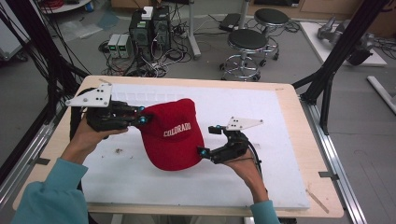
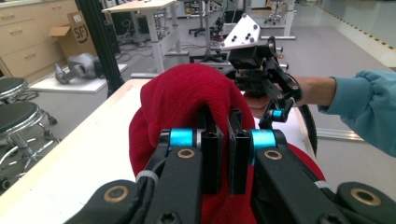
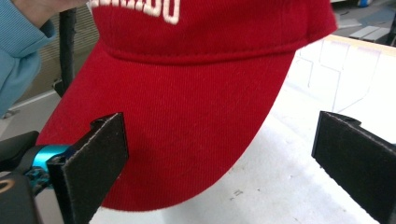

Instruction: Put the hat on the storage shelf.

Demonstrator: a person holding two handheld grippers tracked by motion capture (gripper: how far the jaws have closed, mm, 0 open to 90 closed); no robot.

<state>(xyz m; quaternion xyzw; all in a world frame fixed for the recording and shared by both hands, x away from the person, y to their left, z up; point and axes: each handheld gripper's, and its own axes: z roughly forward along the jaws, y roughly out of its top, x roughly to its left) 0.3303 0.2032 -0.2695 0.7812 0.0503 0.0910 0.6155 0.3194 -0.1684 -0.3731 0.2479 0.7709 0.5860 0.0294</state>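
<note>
red cap (image 1: 170, 135), white "COLORADO" lettering, curved brim

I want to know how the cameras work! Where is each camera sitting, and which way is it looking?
High view: above the person's side, looking forward and down at the table; both forearms, left gripper and right gripper show.
Left gripper view: on the left gripper, looking across the table; its jaws pinch the red cap, the other hand beyond.
Right gripper view: on the right gripper, facing the cap's brim; open jaws and a sleeve show.
All share the cap.
</note>
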